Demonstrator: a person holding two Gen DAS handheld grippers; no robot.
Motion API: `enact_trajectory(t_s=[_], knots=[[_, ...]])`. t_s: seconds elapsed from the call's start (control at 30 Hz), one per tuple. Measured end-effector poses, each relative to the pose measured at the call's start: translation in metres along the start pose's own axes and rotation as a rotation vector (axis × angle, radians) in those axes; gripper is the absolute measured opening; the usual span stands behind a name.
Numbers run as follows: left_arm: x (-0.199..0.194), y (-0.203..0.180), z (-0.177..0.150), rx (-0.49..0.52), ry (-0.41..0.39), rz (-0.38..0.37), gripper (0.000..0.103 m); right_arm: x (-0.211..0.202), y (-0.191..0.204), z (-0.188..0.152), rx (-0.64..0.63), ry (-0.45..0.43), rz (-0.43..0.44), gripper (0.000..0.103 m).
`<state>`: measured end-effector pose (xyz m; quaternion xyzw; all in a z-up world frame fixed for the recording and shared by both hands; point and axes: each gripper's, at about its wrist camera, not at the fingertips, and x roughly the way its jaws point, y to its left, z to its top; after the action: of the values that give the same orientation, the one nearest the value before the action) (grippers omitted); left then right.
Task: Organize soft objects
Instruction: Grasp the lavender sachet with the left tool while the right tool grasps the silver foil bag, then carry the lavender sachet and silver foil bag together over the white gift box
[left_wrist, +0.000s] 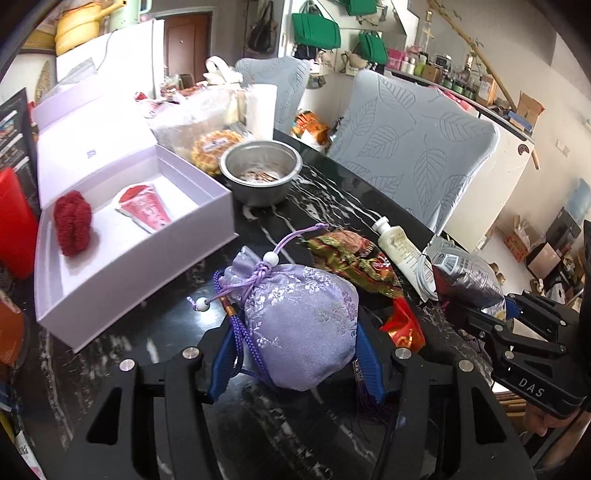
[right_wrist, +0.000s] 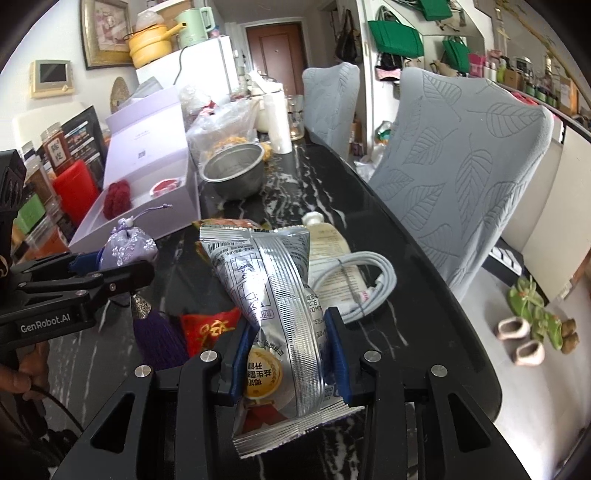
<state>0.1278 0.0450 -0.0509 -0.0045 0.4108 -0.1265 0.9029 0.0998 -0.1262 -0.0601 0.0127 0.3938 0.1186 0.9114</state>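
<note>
My left gripper (left_wrist: 295, 354) is shut on a lilac brocade drawstring pouch (left_wrist: 299, 321), lifted just above the dark marble table (left_wrist: 325, 199); its purple tassel (right_wrist: 155, 339) hangs below. My right gripper (right_wrist: 288, 354) is shut on a silver foil snack packet (right_wrist: 273, 295), its blue pads pressing both sides. The same packet (left_wrist: 469, 280) shows at the right of the left wrist view. An open white box (left_wrist: 122, 240) at the left holds a red knitted ball (left_wrist: 72, 223) and a red-and-white wedge-shaped pouch (left_wrist: 144, 208). A small red embroidered pouch (right_wrist: 210, 328) lies on the table between the grippers.
A steel bowl (left_wrist: 260, 171) stands behind the box. A crumpled red-green wrapper (left_wrist: 354, 258), a cream tube (left_wrist: 399, 247) and a coiled white cable (right_wrist: 365, 284) lie mid-table. Two grey leaf-patterned chairs (left_wrist: 413, 155) stand along the far edge. Bags and jars crowd the back left.
</note>
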Motion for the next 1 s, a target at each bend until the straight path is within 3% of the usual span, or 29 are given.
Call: enact_trajectory(t_s=[1.0], knots=[[-0.106, 0.091, -0.049, -0.238, -0.114, 0.287, 0.057, 0.005, 0.130, 0.002, -0.239, 0.001, 0.310, 0.037]])
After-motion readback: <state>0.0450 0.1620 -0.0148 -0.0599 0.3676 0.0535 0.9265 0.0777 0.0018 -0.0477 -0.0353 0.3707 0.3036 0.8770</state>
